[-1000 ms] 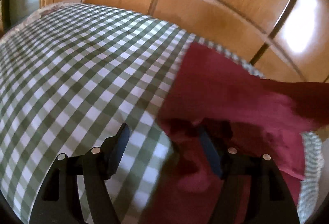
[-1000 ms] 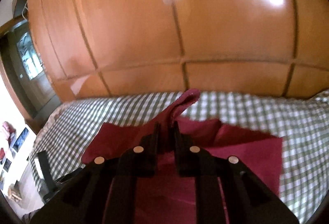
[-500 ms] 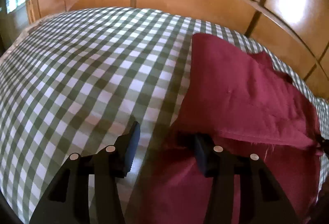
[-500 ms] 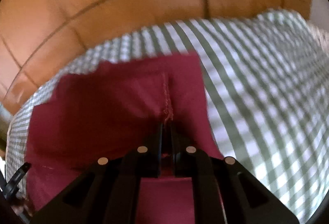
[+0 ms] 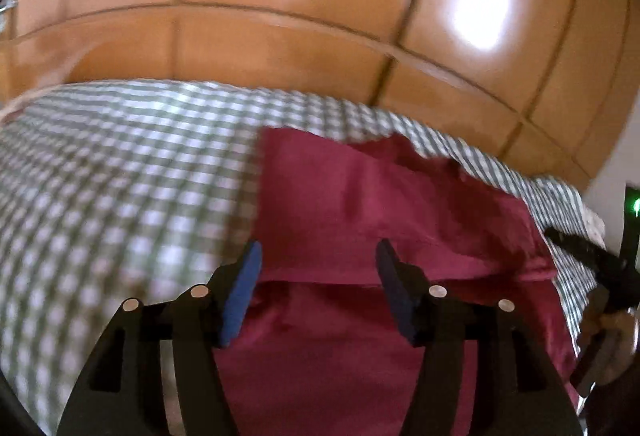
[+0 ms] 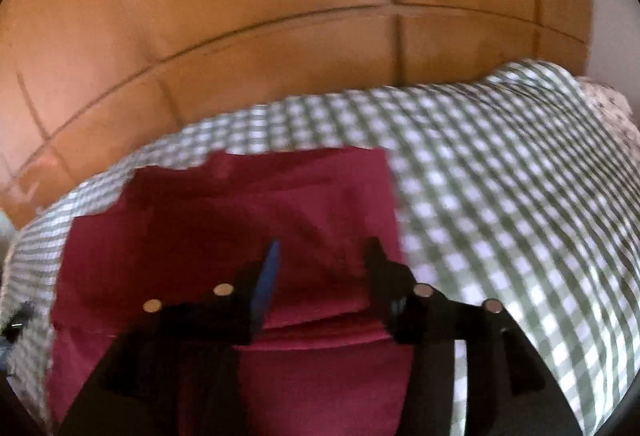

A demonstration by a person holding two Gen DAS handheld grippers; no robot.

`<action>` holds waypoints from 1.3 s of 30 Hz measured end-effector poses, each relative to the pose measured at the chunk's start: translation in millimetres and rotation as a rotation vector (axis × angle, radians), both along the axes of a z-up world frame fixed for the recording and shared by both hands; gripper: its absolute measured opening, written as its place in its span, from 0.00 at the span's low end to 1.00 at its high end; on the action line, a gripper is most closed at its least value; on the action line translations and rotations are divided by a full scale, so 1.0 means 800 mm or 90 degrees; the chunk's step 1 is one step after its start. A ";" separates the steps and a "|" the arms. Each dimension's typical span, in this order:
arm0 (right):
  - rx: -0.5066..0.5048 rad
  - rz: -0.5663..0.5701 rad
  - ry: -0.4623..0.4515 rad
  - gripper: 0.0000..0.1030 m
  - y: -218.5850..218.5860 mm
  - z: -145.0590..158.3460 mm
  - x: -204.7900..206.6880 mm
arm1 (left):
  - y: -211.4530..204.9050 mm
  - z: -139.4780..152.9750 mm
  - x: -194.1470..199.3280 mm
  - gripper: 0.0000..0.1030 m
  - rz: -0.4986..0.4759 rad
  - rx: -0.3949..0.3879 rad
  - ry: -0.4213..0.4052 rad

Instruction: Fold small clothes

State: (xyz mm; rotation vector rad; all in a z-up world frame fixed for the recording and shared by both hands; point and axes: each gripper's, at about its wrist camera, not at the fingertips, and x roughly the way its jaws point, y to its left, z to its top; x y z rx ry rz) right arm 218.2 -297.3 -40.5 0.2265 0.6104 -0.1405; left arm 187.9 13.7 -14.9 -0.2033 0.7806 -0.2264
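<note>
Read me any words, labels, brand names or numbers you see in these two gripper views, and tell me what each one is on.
None: no readable text in either view.
The red garment shows no tag or print.
The checked cloth and the wooden panels carry no lettering.
Both views are motion-blurred, so small print would be lost.

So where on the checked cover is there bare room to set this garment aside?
Bare checked cover lies left of the red garment, and more right of it in the right wrist view. Crowded: over the garment, where left gripper and right gripper hover open.
</note>
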 end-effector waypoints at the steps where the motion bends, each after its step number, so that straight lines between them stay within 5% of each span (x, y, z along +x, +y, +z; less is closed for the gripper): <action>1: -0.011 0.029 0.007 0.52 0.015 -0.001 0.009 | -0.011 -0.008 0.007 0.56 -0.012 0.006 0.012; 4: -0.053 0.076 0.049 0.68 0.046 -0.025 0.034 | -0.037 -0.048 0.030 0.56 -0.027 0.035 0.089; 6: -0.086 0.076 0.087 0.81 0.053 -0.054 0.047 | -0.041 -0.056 0.028 0.57 -0.022 0.048 0.081; 7: -0.098 0.079 0.058 0.83 0.054 -0.065 0.043 | -0.039 -0.053 0.026 0.57 -0.024 0.042 0.078; 13: -0.061 0.089 0.042 0.87 0.045 -0.065 0.038 | 0.032 -0.013 0.029 0.58 0.031 -0.069 0.036; 20: -0.066 0.089 0.039 0.88 0.045 -0.068 0.035 | 0.094 -0.030 0.132 0.58 0.113 -0.147 0.151; 25: -0.065 0.090 0.037 0.89 0.045 -0.070 0.038 | 0.076 -0.034 0.173 0.58 0.135 -0.066 0.154; 29: -0.062 0.092 0.037 0.90 0.044 -0.070 0.040 | 0.048 -0.061 0.196 0.60 0.157 0.092 0.143; 34: -0.056 0.096 0.036 0.92 0.042 -0.072 0.041 | 0.052 -0.071 0.184 0.63 0.169 0.098 0.102; 39: -0.057 0.095 0.036 0.92 0.041 -0.072 0.042 | 0.054 -0.043 0.151 0.63 0.190 0.115 0.081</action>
